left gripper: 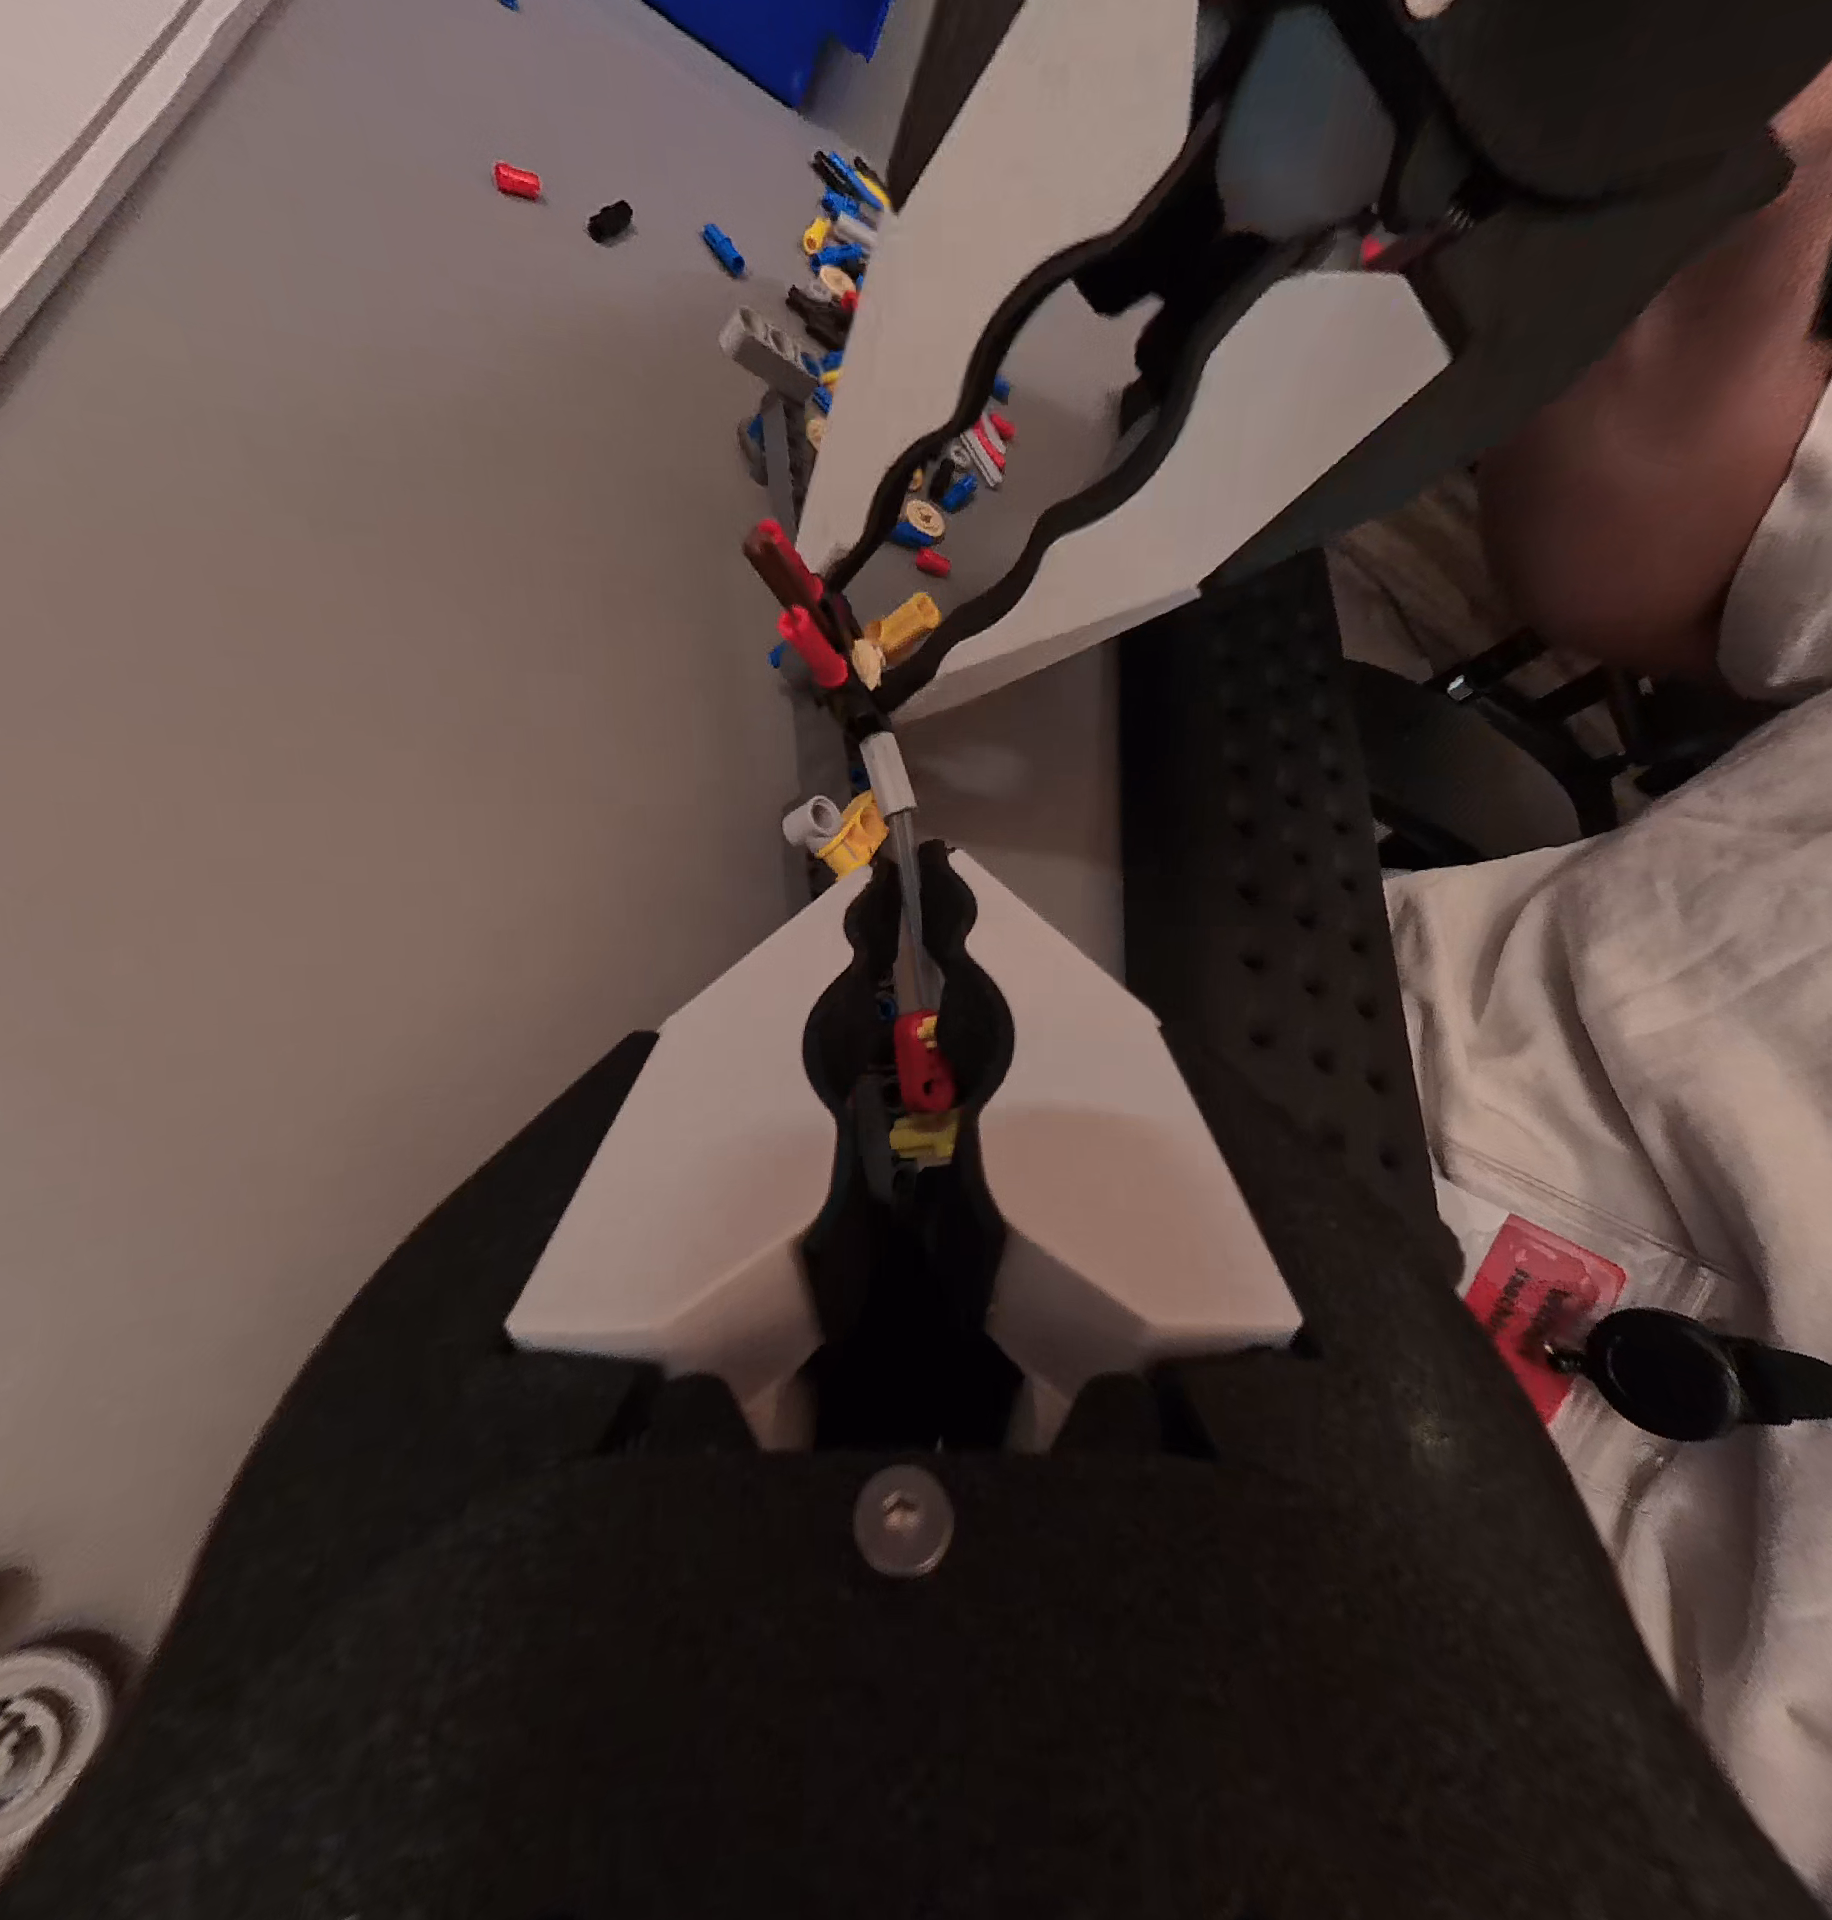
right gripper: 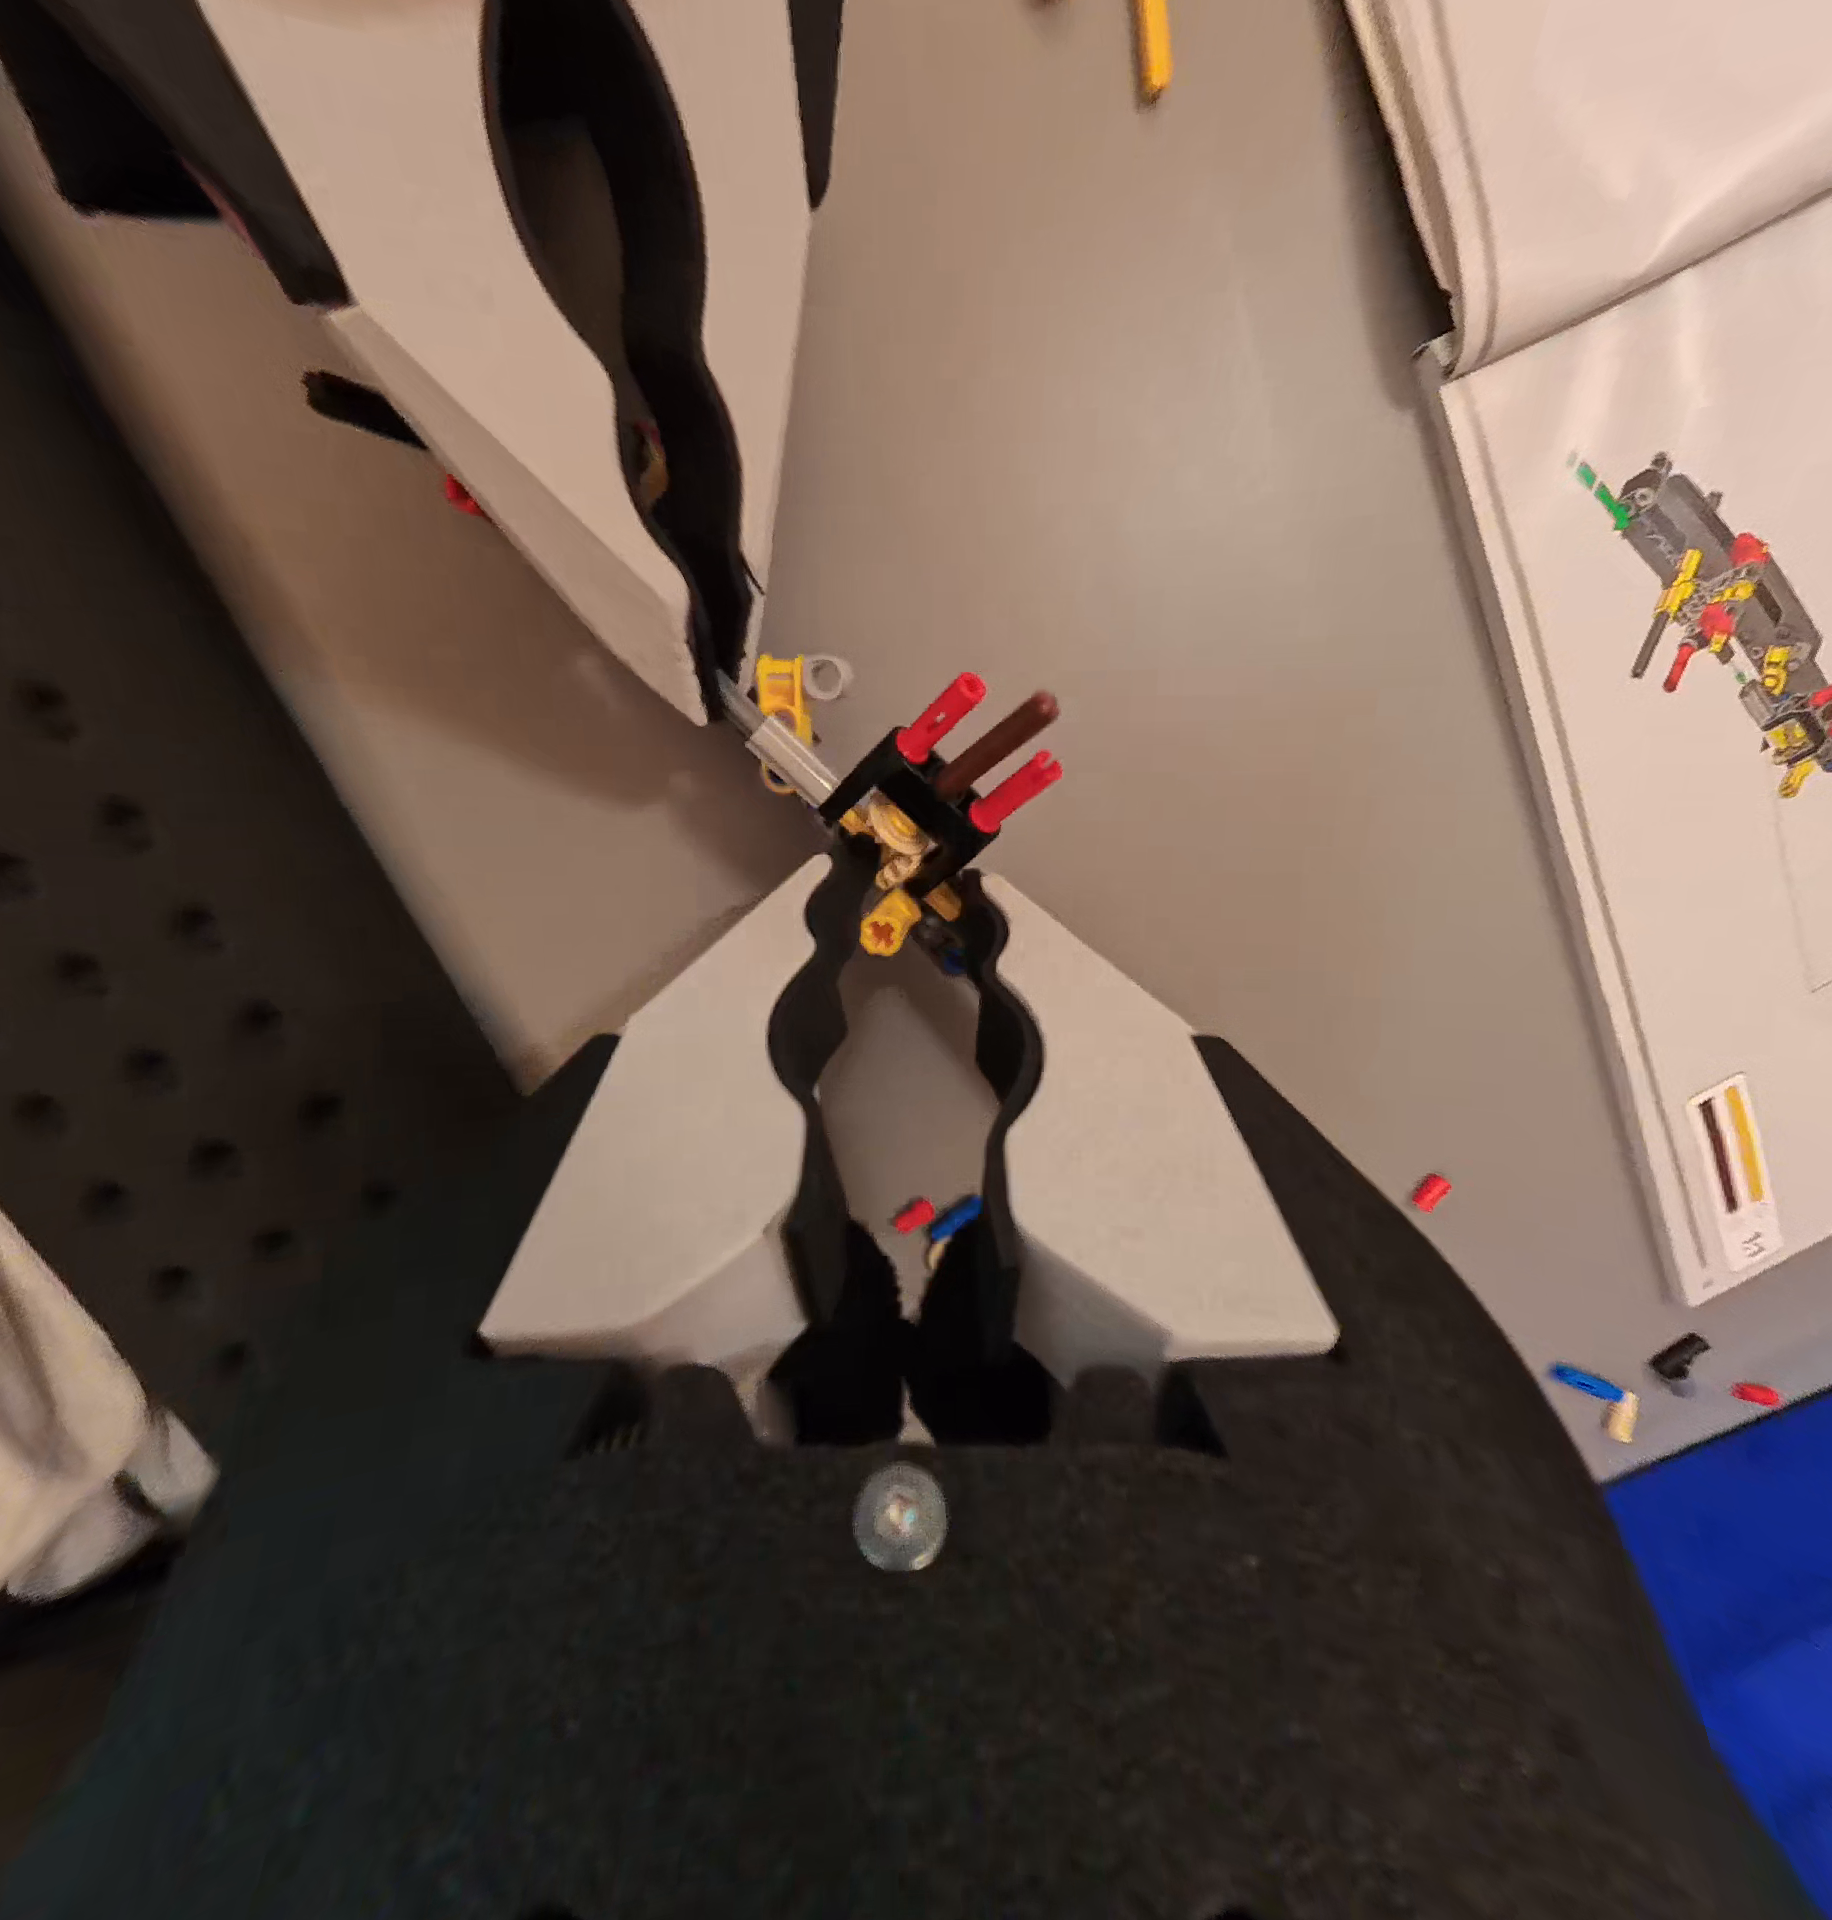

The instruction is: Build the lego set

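A small lego assembly is held between both grippers above the grey table. Its grey axle with a light grey sleeve runs into my left gripper, which is shut on it; red and yellow parts sit deeper between its pads. The axle's other end joins a black frame with two red pins and a brown axle. My right gripper is shut on the frame's yellow end. Each gripper also shows in the other's view: the right gripper and the left gripper.
A pile of loose pieces lies on the table, with a red piece and a black piece apart. A yellow-and-grey connector lies under the axle. The open instruction booklet is right, a blue tray nearer. A person in white sits close. Across from one pair of fingers to the other is roughly 5 cm. The red piece sits 15 cm or so from the ends of my right fingers. It turns up in the right wrist view as well.
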The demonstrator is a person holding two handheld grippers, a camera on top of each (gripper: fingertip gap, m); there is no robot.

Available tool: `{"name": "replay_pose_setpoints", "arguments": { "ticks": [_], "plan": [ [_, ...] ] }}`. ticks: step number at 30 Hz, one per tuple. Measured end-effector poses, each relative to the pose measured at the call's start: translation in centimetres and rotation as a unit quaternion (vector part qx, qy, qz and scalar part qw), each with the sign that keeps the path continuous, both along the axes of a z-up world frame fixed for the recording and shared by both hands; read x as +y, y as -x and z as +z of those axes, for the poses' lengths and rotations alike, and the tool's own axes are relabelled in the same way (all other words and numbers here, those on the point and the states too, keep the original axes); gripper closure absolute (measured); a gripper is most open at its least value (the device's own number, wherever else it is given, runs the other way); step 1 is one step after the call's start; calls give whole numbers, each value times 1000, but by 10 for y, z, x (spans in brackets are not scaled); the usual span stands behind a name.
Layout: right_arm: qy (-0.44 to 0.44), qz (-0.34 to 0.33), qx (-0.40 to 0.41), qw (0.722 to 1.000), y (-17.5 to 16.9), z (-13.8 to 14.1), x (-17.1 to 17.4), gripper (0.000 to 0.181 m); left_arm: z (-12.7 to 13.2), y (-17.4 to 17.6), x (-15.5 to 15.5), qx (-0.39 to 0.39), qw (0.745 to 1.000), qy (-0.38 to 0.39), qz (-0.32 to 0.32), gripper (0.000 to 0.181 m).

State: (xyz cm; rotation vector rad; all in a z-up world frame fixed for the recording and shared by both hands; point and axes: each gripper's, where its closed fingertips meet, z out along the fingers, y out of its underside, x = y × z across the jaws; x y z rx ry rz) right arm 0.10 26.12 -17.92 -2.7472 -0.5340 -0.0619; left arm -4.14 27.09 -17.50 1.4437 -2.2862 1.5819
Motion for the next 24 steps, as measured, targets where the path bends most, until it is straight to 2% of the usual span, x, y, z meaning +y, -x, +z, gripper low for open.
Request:
{"name": "replay_pose_setpoints", "arguments": {
  "ticks": [1,6,11,16,24],
  "plan": [
    [24,13,-3,1000,0,-1,-3,163,-1,0,-1,-2,1000,-8,-4,179],
    [133,66,2,989,0,4,-8,164,-1,1,-6,-8,1000,-25,-12,179],
    [204,54,16,977,1,6,-11,163,-2,-1,-8,-13,999,-32,-6,180],
    [207,27,35,977,1,-1,-12,163,-3,-1,-9,-8,1000,-29,-1,179],
    [182,18,33,982,1,5,-4,161,-3,-4,-7,-3,1000,-23,14,179]
  ]
}}
